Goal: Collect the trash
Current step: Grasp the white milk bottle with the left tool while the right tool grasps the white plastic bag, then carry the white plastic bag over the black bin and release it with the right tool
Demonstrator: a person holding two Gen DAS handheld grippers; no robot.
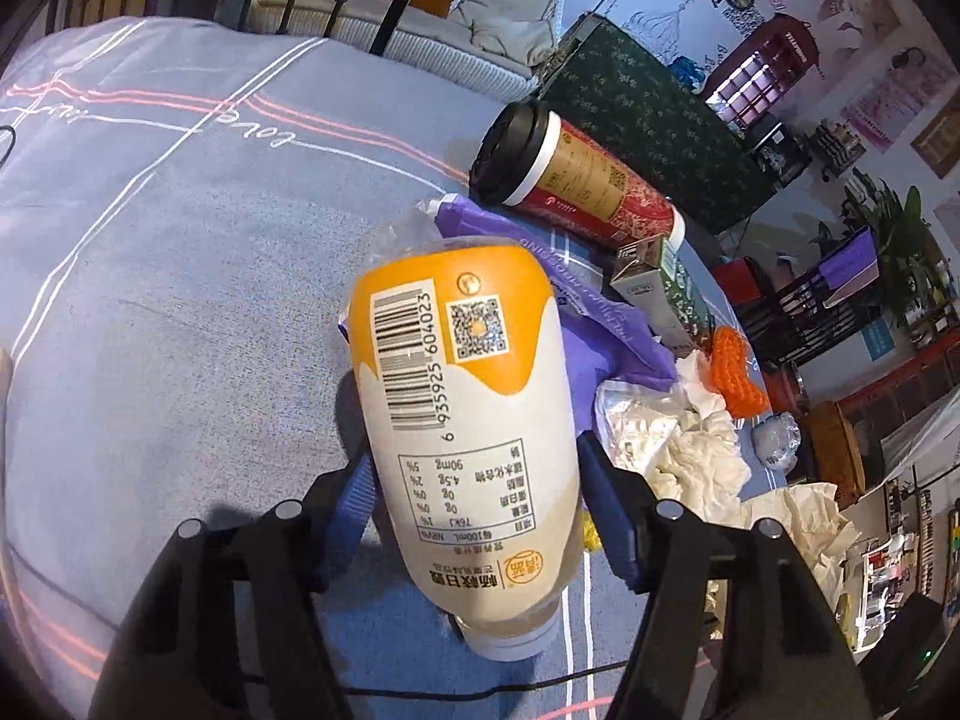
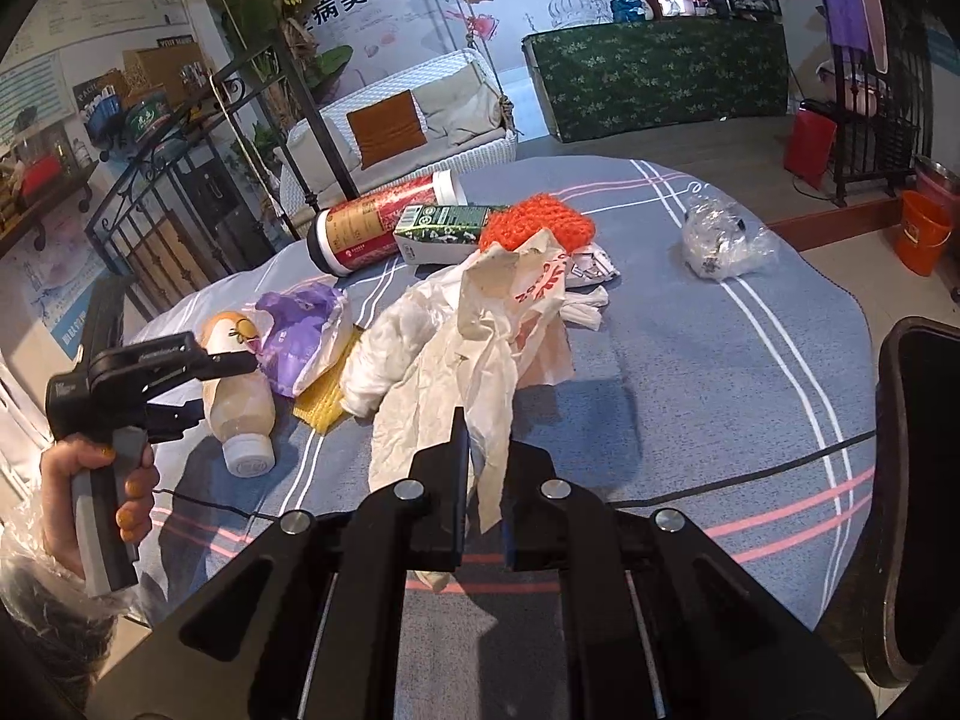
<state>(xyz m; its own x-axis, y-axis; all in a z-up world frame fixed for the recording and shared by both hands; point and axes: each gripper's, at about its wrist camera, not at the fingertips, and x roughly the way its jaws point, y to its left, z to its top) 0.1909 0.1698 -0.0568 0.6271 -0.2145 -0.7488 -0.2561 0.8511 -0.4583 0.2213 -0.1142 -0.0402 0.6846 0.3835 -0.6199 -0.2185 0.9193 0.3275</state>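
A white and yellow drink bottle [image 1: 462, 420] lies on its side on the blue tablecloth [image 1: 180, 300], cap toward the camera. My left gripper [image 1: 474, 456] straddles its body, and both blue pads [image 1: 357, 492] touch its sides. The right wrist view shows the same bottle [image 2: 240, 402] in the left gripper [image 2: 225, 387], held by a person's hand [image 2: 90, 480]. My right gripper [image 2: 486, 456] is shut on a crumpled white plastic bag with red print [image 2: 480, 360], which stands up from a heap of tissue.
A red cup with a black lid [image 2: 384, 222], a green carton [image 2: 444, 228], an orange knit piece [image 2: 540, 219], a purple bag [image 2: 300, 330] and a clear crumpled bag [image 2: 726, 240] lie on the table. A black cable [image 2: 750, 468] crosses the cloth. A dark chair [image 2: 918, 480] stands at right.
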